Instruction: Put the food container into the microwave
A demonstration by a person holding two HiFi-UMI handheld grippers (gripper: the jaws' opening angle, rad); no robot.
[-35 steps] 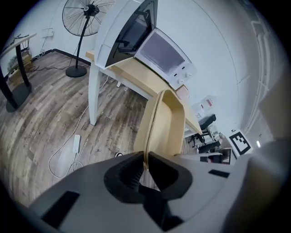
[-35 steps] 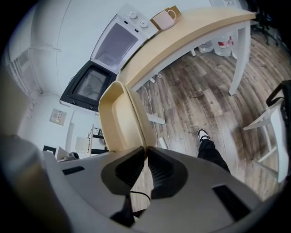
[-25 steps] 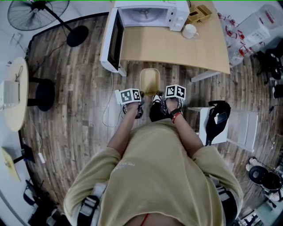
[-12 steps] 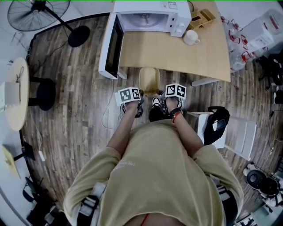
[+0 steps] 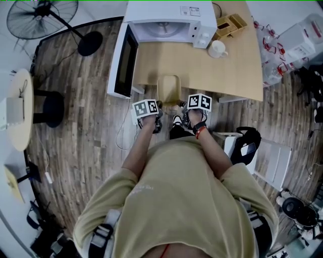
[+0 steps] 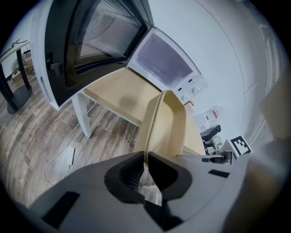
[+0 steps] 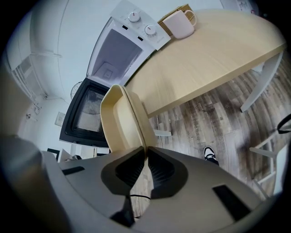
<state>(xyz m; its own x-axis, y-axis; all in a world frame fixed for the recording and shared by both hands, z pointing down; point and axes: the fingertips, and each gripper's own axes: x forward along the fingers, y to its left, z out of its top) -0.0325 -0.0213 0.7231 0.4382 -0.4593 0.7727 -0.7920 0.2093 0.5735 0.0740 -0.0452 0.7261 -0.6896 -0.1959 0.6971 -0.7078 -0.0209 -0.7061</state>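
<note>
A beige food container (image 5: 169, 89) is held level between both grippers at the near edge of the wooden table (image 5: 237, 65). My left gripper (image 5: 154, 110) is shut on its left rim (image 6: 157, 123). My right gripper (image 5: 187, 108) is shut on its right rim (image 7: 136, 123). The white microwave (image 5: 166, 20) stands at the back of the table, its cavity (image 6: 166, 57) showing and its dark door (image 5: 124, 63) swung wide to the left. The container's far end (image 7: 113, 91) points toward the cavity.
A white mug (image 5: 218, 48) and a wicker holder (image 5: 230, 23) sit right of the microwave. A floor fan (image 5: 45, 15) stands far left, a round side table (image 5: 17, 108) at left, a white chair with a black bag (image 5: 247, 146) at right. A cable (image 6: 63, 157) lies on the floor.
Both grippers have carried the container forward, from over the floor to the table's near edge, closer to the microwave.
</note>
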